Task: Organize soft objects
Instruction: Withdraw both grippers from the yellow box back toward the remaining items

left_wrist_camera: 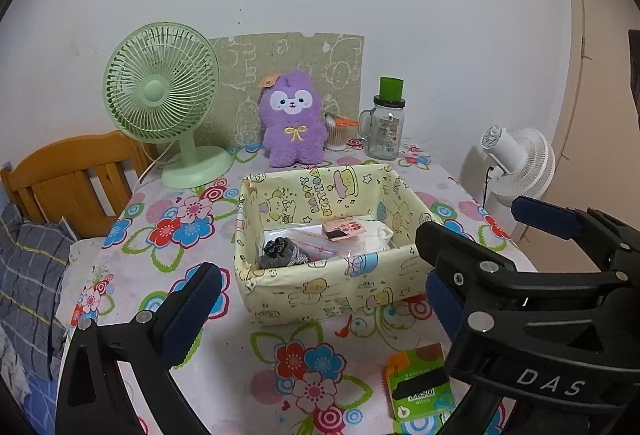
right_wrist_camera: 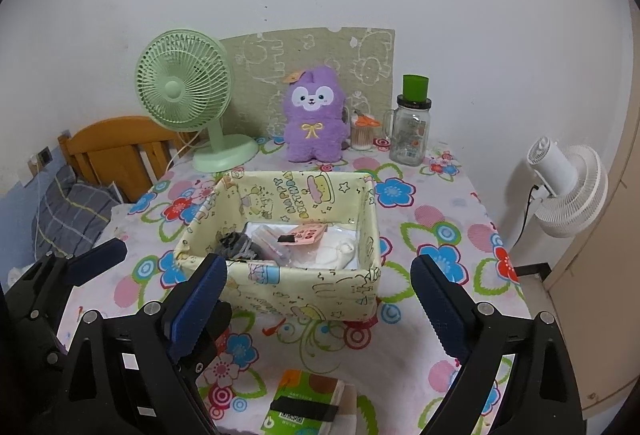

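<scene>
Both grippers, left gripper (left_wrist_camera: pixel 316 299) and right gripper (right_wrist_camera: pixel 320 303), are hovering wide open, gripping nothing, over a green tissue pack (right_wrist_camera: pixel 306 403). Fabric box (right_wrist_camera: pixel 288 275) is sitting just beyond; purple plush (right_wrist_camera: pixel 316 115) is leaning upright behind it, flanked by green fan (right_wrist_camera: pixel 184 91) and glass jar (right_wrist_camera: pixel 412 131).

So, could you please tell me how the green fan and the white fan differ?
The green fan stands on the table, while the white fan is off it, past its right edge. The green fan faces the cameras; the white fan shows its rear motor housing. Both have round grilles and a cord.
</scene>
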`<state>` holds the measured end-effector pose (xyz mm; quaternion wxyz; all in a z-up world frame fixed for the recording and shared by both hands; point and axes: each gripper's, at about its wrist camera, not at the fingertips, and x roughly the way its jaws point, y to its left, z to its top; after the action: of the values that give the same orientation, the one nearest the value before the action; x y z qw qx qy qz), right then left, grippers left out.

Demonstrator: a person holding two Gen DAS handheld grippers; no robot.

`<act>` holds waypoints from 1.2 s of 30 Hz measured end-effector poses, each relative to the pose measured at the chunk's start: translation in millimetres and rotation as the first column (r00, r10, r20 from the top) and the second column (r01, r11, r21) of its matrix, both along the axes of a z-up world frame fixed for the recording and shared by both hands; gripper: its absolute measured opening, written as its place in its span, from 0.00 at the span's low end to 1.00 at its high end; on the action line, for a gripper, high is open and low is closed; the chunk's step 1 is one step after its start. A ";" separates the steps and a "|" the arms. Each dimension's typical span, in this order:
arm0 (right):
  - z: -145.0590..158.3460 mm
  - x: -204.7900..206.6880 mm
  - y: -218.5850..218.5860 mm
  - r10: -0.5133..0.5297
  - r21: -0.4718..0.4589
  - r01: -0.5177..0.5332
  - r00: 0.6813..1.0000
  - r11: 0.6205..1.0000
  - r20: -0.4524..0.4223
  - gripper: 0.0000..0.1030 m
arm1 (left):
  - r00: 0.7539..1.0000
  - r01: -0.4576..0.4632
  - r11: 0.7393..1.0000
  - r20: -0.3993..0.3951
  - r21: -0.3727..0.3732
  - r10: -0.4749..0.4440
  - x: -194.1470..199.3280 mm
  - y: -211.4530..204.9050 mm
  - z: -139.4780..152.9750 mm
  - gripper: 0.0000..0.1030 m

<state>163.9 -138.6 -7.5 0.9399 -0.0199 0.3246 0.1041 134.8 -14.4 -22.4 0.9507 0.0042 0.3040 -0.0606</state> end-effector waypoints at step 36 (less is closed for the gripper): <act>-20.3 -71.4 -7.7 -0.044 0.003 0.044 0.999 0.999 0.030 0.96 | 0.999 0.038 0.999 0.038 0.004 -0.038 -70.2 -14.2 -18.5 1.00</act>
<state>92.6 -146.4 -27.8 0.9467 -0.0133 0.3109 0.0835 64.6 -28.6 -40.9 0.9551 0.0127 0.2856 -0.0778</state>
